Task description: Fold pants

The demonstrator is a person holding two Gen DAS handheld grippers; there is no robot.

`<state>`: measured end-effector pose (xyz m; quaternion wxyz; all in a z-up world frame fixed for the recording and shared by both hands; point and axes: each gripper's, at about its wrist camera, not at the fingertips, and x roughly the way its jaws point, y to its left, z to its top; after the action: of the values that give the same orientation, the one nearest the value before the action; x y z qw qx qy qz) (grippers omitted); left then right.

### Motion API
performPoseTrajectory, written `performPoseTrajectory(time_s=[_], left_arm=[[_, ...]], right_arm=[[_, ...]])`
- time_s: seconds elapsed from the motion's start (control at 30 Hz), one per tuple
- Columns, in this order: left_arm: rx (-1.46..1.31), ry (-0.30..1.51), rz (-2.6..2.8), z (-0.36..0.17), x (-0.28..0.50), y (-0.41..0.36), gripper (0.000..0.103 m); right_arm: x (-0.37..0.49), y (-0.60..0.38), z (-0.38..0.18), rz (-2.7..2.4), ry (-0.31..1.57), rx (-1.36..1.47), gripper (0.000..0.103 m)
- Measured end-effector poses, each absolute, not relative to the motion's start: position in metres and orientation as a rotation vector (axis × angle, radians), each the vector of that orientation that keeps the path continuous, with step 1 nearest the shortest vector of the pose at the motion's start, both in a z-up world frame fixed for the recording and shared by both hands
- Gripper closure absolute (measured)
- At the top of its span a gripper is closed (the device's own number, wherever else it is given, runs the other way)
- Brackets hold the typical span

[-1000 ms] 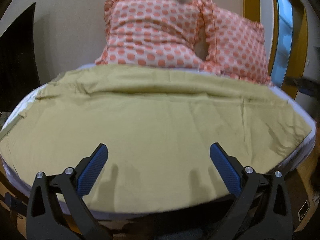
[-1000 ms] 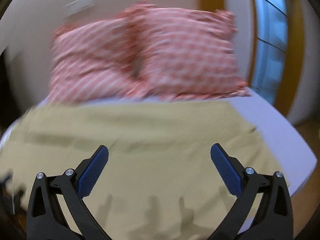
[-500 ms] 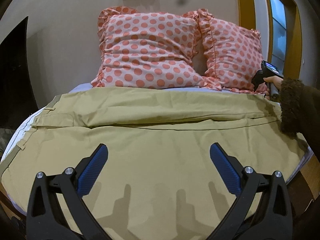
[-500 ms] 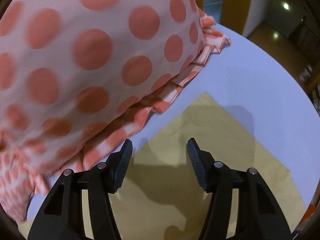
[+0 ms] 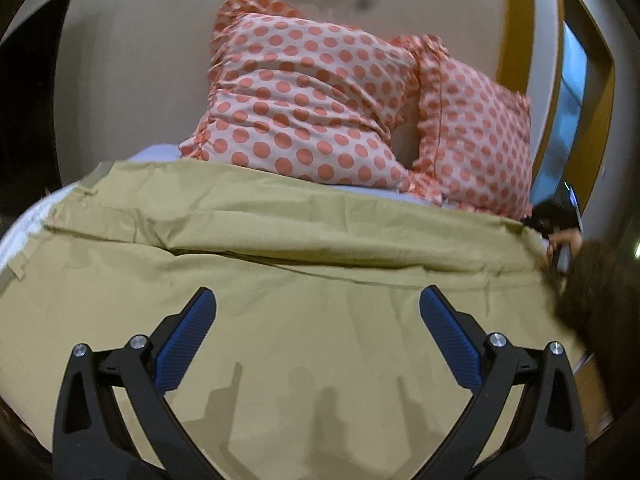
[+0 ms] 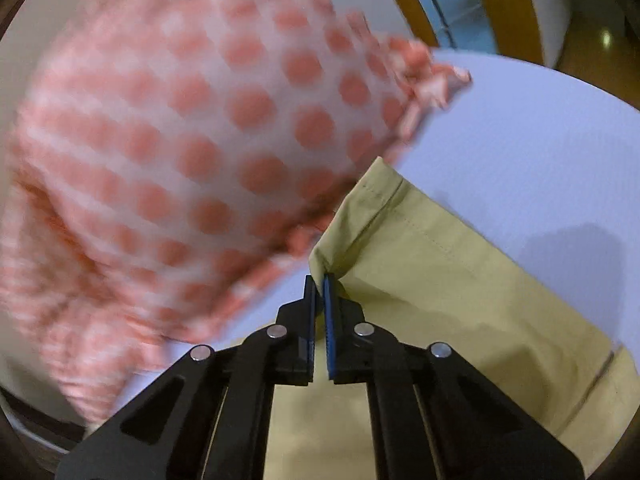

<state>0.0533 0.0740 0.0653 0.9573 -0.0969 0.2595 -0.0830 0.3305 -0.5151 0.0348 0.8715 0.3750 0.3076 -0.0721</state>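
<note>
- Your left claw point(image 5: 318, 312) hangs low over the near part of the bed with its jaws spread wide, the blue pads point(image 5: 188, 338) holding nothing; it looks toward the head of the bed.
- Your right claw point(image 6: 319, 280) is pinched tight on the hem corner of the pants point(image 6: 420, 280), just beside the spotted pillow point(image 6: 192, 140) at the head of the bed.
- In the left wrist view your right hand point(image 5: 566, 238) shows at the far right edge of the bed, gripping the handle with a dark fuzzy sleeve point(image 5: 592, 292) behind it.
- The left wrist view alone shows the whole spread: the tan pants point(image 5: 280, 280) cover most of the bed, with a long fold line across the far part and two spotted pillows point(image 5: 304, 104) behind, against the wall.
- The right wrist view alone shows the grasp itself: the cloth corner rises between the closed pads, with the pale bed sheet point(image 6: 520, 152) bare to its right. The pillow there is blurred.
- The pants lie right under your left claw, and their far right corner sits inside your right claw.
</note>
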Motion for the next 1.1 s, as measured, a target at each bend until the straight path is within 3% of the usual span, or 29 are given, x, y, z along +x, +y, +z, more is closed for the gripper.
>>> performPoseTrajectory(time_s=[0.27, 0.37, 0.47, 0.8, 0.9, 0.93, 0.97, 1.0, 1.1], left_arm=[[-0.401, 0.472, -0.249, 0.096, 0.060, 0.130, 0.002], [-0.391, 0.494, -0.236, 0.104, 0.081, 0.139, 0.002], [-0.370, 0.570, -0.229, 0.101, 0.115, 0.142, 0.002], [-0.519, 0.840, -0.139, 0.066, 0.230, 0.156, 0.004], [-0.548, 0.880, -0.094, 0.056, 0.262, 0.162, 0.022], [-0.558, 0.890, -0.082, 0.053, 0.271, 0.165, 0.038], [-0.576, 0.903, -0.065, 0.049, 0.281, 0.171, 0.073], [-0.595, 0.914, -0.050, 0.046, 0.285, 0.176, 0.099], [-0.610, 0.851, -0.052, 0.059, 0.255, 0.181, 0.100]], right_arm=[[0.129, -0.495, 0.078, 0.121, 0.391, 0.886, 0.099], [0.066, -0.483, 0.050, 0.121, 0.404, 0.980, 0.099], [0.049, -0.481, 0.022, 0.110, 0.454, 1.049, 0.099], [0.048, -0.480, 0.012, 0.134, 0.412, 1.029, 0.099], [0.049, -0.479, 0.013, 0.133, 0.408, 1.028, 0.099], [0.052, -0.480, 0.013, 0.133, 0.406, 1.028, 0.099], [0.055, -0.482, 0.013, 0.132, 0.402, 1.030, 0.099], [0.057, -0.483, 0.014, 0.132, 0.398, 1.030, 0.099], [0.061, -0.486, 0.023, 0.134, 0.383, 1.021, 0.099]])
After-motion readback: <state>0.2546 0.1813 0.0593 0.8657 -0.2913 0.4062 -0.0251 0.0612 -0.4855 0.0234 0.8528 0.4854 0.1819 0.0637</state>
